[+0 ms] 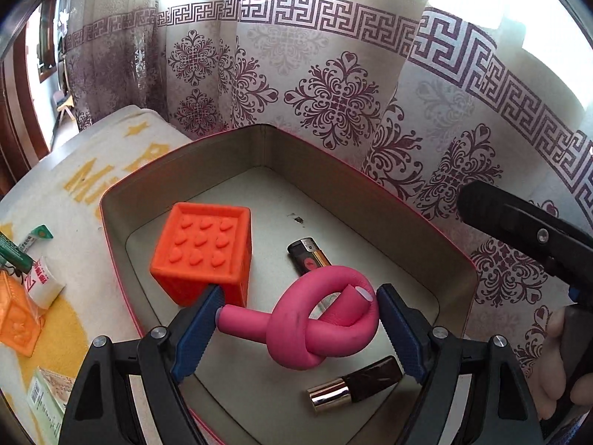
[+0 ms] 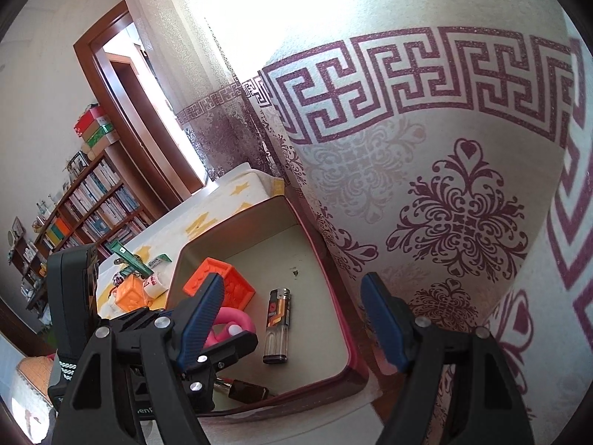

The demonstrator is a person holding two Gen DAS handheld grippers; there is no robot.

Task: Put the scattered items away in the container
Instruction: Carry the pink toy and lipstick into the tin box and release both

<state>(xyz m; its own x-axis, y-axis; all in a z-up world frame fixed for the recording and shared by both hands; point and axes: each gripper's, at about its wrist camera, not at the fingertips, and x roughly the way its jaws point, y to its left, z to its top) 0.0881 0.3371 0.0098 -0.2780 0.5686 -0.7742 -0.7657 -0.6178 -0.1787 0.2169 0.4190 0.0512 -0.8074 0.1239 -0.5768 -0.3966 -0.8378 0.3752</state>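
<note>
Left gripper [image 1: 298, 328] stands over the container [image 1: 367, 200] with its jaws spread wide; the pink knotted tube [image 1: 315, 324] lies between the fingers, its stub end touching the left pad, its loop just beside the right one, so no firm grip is evident. Inside the container, bare floor remains toward the far corner. An orange cube [image 1: 204, 250] sits near the container's left wall, a lighter [image 1: 307, 257] near its middle, a lipstick [image 1: 355, 383] near its front edge. Its back wall stands close against the curtain [image 1: 333, 92].

Outside the container, to its left on the towel [image 1: 74, 170], lie a second orange cube [image 1: 16, 319], a small white tube [image 1: 42, 285] and a green tube [image 1: 15, 256].

Right gripper [image 2: 292, 319] hovers above the container's right rim, jaws spread wide, holding nothing.
</note>
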